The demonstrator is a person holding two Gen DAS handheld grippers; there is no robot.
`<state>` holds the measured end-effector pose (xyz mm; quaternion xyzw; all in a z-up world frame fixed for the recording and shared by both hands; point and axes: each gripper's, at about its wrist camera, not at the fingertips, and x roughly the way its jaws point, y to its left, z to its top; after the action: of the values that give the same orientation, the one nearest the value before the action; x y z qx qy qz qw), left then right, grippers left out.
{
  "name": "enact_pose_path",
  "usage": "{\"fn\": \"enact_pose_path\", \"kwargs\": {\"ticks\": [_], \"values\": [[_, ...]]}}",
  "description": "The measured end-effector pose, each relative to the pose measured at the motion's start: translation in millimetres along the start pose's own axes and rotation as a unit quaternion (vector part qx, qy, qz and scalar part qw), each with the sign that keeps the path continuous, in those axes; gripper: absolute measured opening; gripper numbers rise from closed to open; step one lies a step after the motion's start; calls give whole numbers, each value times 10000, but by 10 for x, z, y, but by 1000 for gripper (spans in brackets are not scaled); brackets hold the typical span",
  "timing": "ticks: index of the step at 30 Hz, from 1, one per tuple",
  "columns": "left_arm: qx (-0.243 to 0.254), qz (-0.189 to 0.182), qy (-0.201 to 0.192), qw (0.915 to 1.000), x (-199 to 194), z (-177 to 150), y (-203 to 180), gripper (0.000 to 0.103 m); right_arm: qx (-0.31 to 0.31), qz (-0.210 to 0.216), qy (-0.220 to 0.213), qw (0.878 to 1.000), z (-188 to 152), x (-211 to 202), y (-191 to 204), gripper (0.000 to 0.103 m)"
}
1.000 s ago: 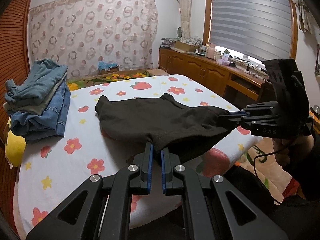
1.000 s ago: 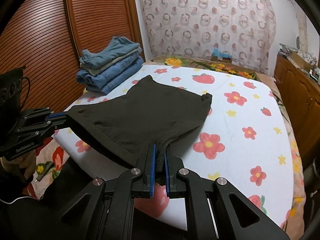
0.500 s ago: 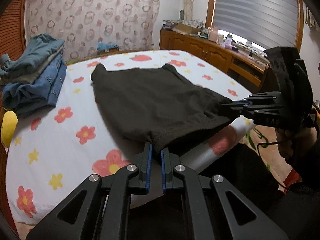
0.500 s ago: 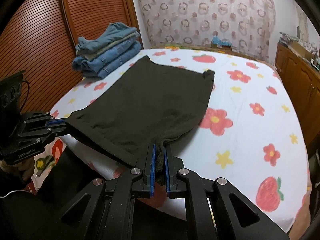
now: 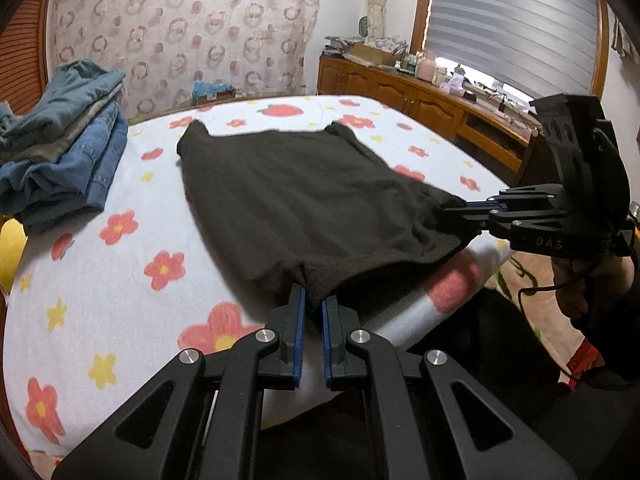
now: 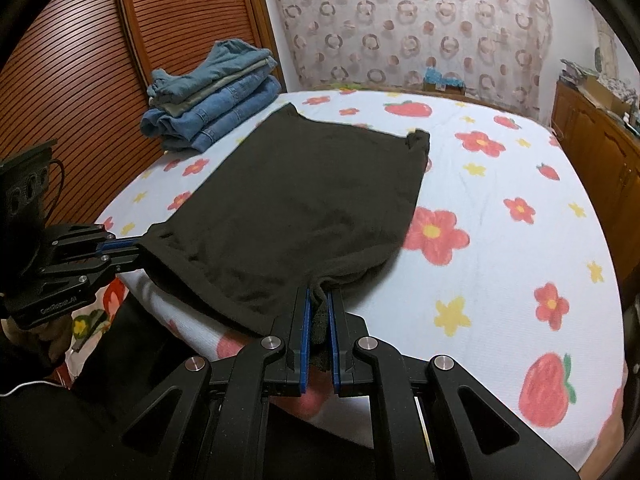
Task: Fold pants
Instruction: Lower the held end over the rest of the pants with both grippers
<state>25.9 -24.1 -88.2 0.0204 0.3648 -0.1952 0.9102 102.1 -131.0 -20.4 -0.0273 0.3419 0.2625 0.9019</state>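
Left wrist view: left tool (image 5: 313, 308), jaws closed on the near hem of the dark pants (image 5: 304, 196). Pants lie spread flat on the bed (image 5: 120, 280), near edge, hem overhanging slightly. Right tool (image 5: 460, 216) clamps the hem's other corner at the bed's right edge. Stack of folded jeans (image 5: 60, 152) at the far left edge.

Right wrist view: right tool (image 6: 318, 308), jaws closed on the pants (image 6: 304, 200) hem. Left tool (image 6: 138, 250) grips the opposite corner. Jeans stack (image 6: 212, 96) near the far left corner of the bed (image 6: 520, 260).
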Motion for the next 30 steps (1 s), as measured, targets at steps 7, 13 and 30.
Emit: {"fn": "enact_pose_path", "kwargs": {"ticks": [7,13,30], "values": [[101,87,-307,9994,-85,258,27,8,-125,-65,-369,9992,219,-113,-23,8],[59,126,-545,9984,-109,465,117,8,-175,-99,-610,9979,352,-105,-59,8],[9,358,-922,9951,36,993,362,8,-178,-388,-883,9952,628,139,-61,8]]}}
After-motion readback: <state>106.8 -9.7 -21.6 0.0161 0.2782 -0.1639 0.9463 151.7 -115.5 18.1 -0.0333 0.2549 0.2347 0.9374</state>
